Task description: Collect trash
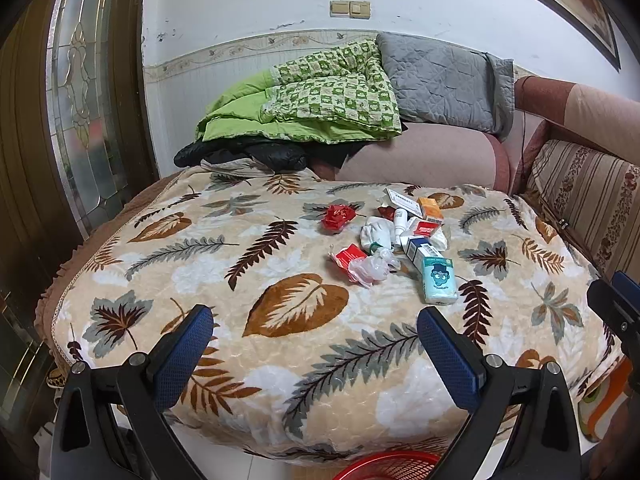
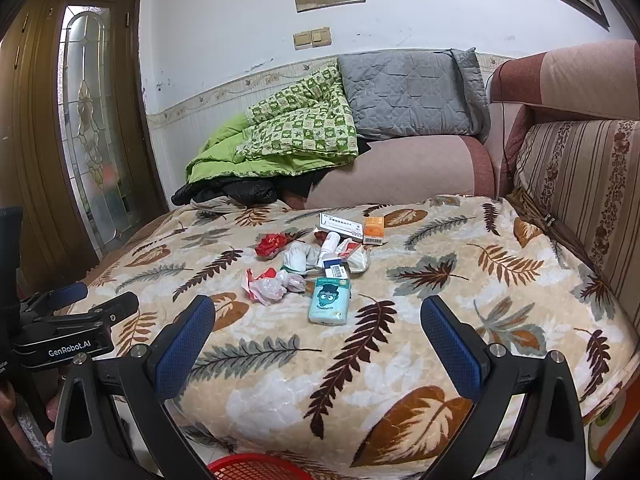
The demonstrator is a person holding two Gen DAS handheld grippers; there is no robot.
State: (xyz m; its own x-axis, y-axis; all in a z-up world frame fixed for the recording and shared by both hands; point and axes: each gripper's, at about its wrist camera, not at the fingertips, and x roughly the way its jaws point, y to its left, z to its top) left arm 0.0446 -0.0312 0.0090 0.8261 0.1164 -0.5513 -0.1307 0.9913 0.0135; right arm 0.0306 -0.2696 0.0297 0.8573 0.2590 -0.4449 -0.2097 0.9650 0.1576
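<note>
A heap of trash lies on the leaf-patterned blanket (image 1: 280, 356): a light-blue tissue pack (image 1: 439, 281) (image 2: 329, 301), a crumpled clear plastic bag (image 1: 370, 269) (image 2: 270, 286), a red crumpled wrapper (image 1: 338, 217) (image 2: 272, 244), white crumpled paper (image 1: 374, 232), an orange box (image 1: 430, 208) (image 2: 374, 231), a white bottle (image 2: 329, 245) and small cartons. My left gripper (image 1: 316, 322) is open and empty, short of the heap. My right gripper (image 2: 318, 312) is open and empty, with the tissue pack just beyond its fingertips. A red basket (image 1: 388, 466) (image 2: 256, 468) sits on the floor below the bed edge.
A green quilt (image 1: 320, 100), a grey pillow (image 1: 444, 80) and a pink cushion (image 1: 420, 156) lie at the back of the bed. A striped sofa cushion (image 2: 580, 184) is at the right. A wooden door with glass (image 1: 80, 100) stands at the left.
</note>
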